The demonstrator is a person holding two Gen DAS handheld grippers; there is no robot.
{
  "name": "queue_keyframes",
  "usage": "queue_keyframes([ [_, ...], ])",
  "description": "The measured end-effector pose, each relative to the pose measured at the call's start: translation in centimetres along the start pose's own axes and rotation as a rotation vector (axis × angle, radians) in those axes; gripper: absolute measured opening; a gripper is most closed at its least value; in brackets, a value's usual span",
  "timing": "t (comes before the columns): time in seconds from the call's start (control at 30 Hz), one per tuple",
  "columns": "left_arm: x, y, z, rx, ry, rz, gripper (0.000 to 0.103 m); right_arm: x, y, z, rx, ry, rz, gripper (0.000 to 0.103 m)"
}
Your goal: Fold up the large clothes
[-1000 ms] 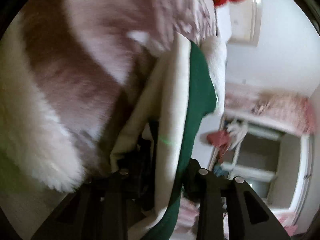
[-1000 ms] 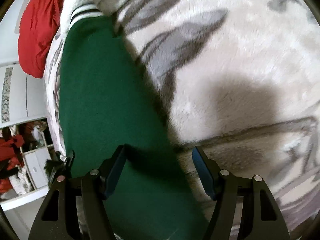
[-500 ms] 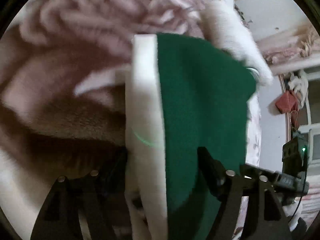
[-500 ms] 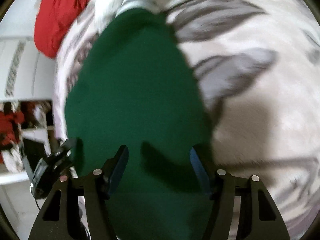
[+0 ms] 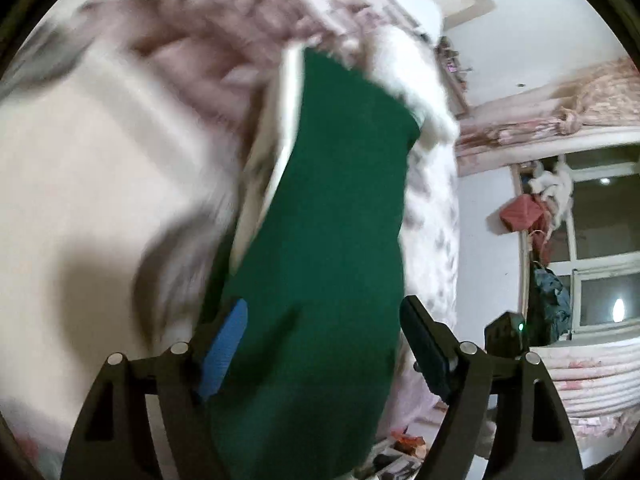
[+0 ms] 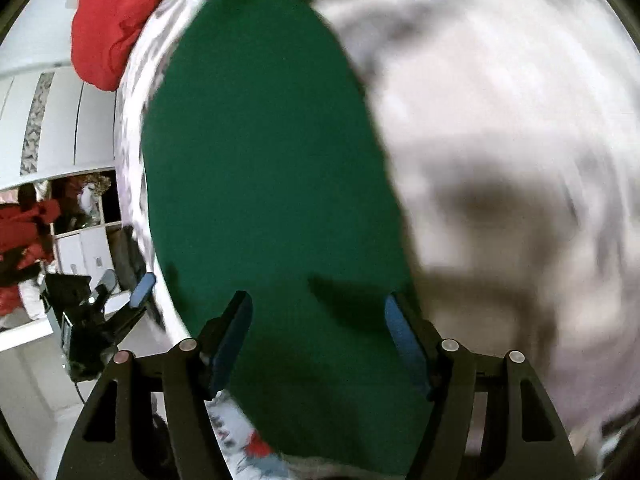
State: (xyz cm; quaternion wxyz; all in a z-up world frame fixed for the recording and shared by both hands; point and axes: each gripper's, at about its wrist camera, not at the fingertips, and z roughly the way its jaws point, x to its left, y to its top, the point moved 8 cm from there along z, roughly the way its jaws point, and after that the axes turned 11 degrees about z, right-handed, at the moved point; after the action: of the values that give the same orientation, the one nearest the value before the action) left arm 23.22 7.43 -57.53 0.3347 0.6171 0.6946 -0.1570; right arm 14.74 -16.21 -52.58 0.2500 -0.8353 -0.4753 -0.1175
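A dark green garment [image 5: 340, 200] with a white lining edge [image 5: 285, 120] lies flat on a fluffy grey-and-white blanket [image 6: 500, 120]. My left gripper [image 5: 324, 340] hovers over its near end. The jaws are opening, the blue pads stand wide apart, and neither touches the cloth. In the right wrist view the same green garment [image 6: 260, 140] stretches away below my right gripper [image 6: 318, 320]. Those jaws are opening too, with nothing gripped between them. The left gripper [image 6: 124, 286] shows at the garment's left side. Both views are motion-blurred.
A red garment [image 6: 116, 20] is bunched at the far end of the bed. White wardrobe doors [image 6: 60, 120] and shelves with clothes stand to the left. A window [image 5: 600, 272] and hanging items [image 5: 524, 212] lie beyond the bed's right side.
My left gripper let go of the garment's white-lined edge, opened wide and drew up and back. The garment now lies flat. My right gripper also pulled back, staying open.
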Motion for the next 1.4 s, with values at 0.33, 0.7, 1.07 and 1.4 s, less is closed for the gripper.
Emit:
queue_keyframes([
  [0.33,3.4,-20.1,1.5,0.200,0.139,-0.133,0.075,-15.6,-17.3,5.2,0.153,0.008,0.190,0.071],
  [0.7,0.0,-17.3,-3.5,0.047,0.060,-0.053,0.019,-12.9,-23.5,8.6,0.119,-0.002,0.057,0.008],
  [1.07,5.5,-18.5,2.4,0.163,0.065,-0.112,0.028,-11.6,-24.9,12.8,0.219,-0.138,0.040,0.017],
  [1.4,3.9,-16.6,2.4,0.081,-0.023,-0.124,0.072,-12.5,-22.4,11.9,0.197,0.062,-0.011,0.071],
])
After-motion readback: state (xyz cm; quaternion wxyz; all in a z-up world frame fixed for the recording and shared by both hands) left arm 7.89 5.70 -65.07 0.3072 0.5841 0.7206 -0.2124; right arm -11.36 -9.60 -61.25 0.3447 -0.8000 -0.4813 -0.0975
